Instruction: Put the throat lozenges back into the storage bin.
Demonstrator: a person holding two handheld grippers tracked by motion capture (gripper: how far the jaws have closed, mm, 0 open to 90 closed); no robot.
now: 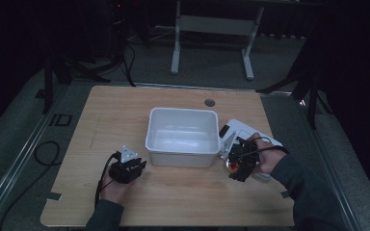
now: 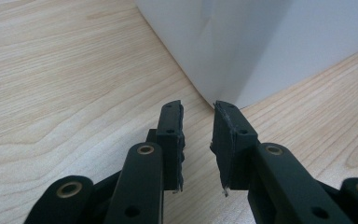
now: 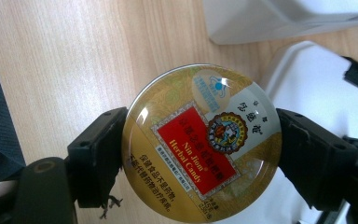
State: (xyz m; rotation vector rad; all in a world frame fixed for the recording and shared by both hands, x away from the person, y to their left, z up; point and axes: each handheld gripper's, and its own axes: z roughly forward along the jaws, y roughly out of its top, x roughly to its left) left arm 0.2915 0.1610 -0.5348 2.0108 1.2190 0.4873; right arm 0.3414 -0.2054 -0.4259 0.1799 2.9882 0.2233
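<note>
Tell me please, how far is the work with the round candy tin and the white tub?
Done: the right claw is closed on the round candy tin, its jaws pressing on both sides, beside the white lid. In hand: the tin sits just right of the white tub. Left, probably: placing the tin into the tub, which looks empty. The left claw waits open at the tub's corner.

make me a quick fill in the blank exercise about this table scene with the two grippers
1. The right gripper is shut on a round candy ____.
2. The label on the tin reads Nin Jiom Herbal ____.
3. The left gripper points at a corner of the white ____, and its jaws are open with nothing between them.
4. In the high view, the bin stands on a ____ table.

Missing words: tin; Candy; bin; wooden
</note>
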